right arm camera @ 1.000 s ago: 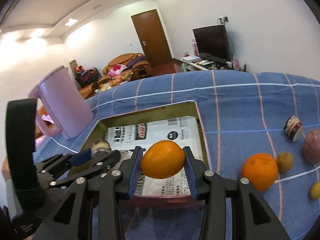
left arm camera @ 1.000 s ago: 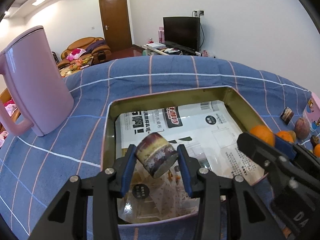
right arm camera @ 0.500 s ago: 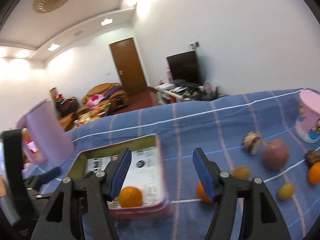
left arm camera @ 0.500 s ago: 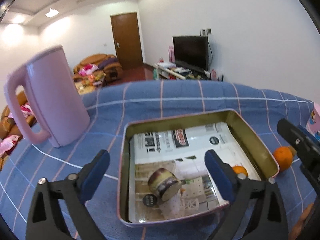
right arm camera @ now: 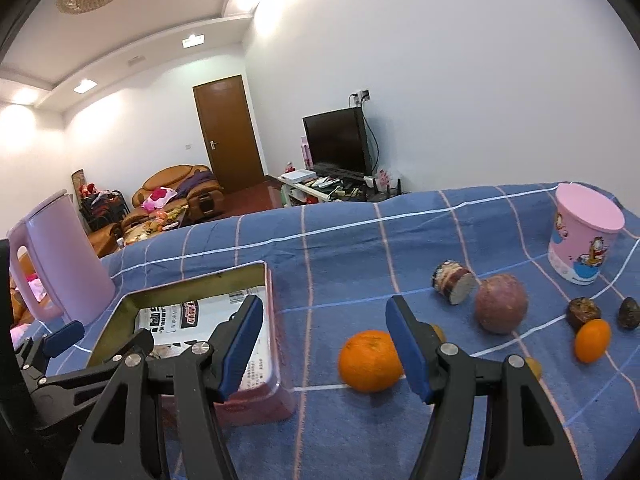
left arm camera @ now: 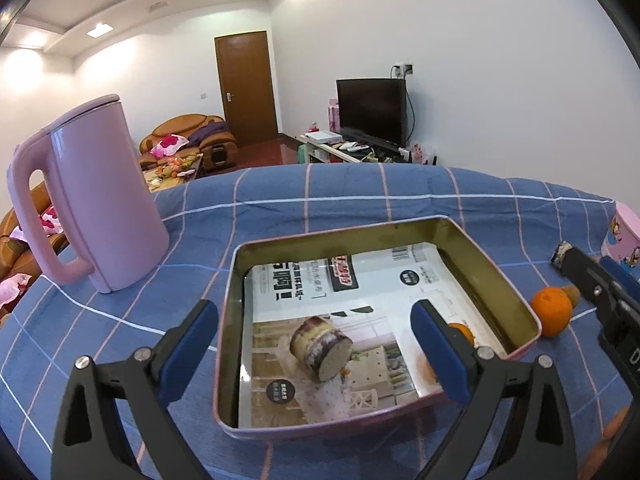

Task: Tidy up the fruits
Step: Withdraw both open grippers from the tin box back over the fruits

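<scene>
A pink-rimmed metal tray [left arm camera: 492,264] lined with printed paper sits on the blue checked cloth. A cut purple fruit chunk [left arm camera: 321,349] and an orange [left arm camera: 462,332] lie in it. My left gripper [left arm camera: 316,352] is open and empty above the tray's near side. My right gripper [right arm camera: 324,344] is open and empty, right of the tray [right arm camera: 276,384], just above a loose orange [right arm camera: 370,361]. Further right lie a cut purple chunk [right arm camera: 453,282], a round purple fruit [right arm camera: 501,308], a small orange [right arm camera: 592,340] and dark fruits [right arm camera: 583,312].
A tall pink kettle [left arm camera: 94,200] stands left of the tray. A pink cartoon cup [right arm camera: 582,238] stands at the far right. An orange [left arm camera: 552,311] lies right of the tray. The right gripper's body [left arm camera: 600,292] reaches in from the right.
Both grippers opened and pulled back. The left one let the purple chunk go into the tray; the right one let its orange go into the tray and swung right over the loose orange.
</scene>
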`<state>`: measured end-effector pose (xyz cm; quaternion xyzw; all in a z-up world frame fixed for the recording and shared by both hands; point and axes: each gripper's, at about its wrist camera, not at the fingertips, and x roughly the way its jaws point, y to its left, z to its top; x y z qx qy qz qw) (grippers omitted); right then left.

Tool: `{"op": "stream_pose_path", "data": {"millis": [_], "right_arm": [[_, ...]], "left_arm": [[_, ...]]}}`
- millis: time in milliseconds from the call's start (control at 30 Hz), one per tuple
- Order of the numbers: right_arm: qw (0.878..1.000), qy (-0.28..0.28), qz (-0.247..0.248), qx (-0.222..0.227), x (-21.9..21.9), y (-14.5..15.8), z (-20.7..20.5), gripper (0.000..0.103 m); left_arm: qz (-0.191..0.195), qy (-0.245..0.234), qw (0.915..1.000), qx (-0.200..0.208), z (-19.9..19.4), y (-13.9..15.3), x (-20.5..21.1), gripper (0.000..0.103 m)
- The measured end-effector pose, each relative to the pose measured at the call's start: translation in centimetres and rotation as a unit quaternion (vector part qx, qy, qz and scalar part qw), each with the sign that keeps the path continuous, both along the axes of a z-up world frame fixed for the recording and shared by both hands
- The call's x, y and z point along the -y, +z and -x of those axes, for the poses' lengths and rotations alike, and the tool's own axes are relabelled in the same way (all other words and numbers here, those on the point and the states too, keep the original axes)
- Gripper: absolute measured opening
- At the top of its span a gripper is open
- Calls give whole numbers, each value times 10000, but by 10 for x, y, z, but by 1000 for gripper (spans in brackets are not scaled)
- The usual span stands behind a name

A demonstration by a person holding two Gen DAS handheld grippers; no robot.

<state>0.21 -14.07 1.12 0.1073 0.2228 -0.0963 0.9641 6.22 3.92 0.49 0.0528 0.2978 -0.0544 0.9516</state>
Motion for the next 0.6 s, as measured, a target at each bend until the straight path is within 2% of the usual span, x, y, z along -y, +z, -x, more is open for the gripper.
{"op": "stream_pose_path", "data": {"millis": [167, 600], "right_arm": [[9997, -38, 259, 17, -1, 4, 12, 66], [9996, -32, 262, -139, 8, 2, 28, 66]], "left_arm": [[-35, 48, 10000, 30, 2, -2, 0, 99], [-76, 54, 9999, 128, 26, -2, 5, 101]]}}
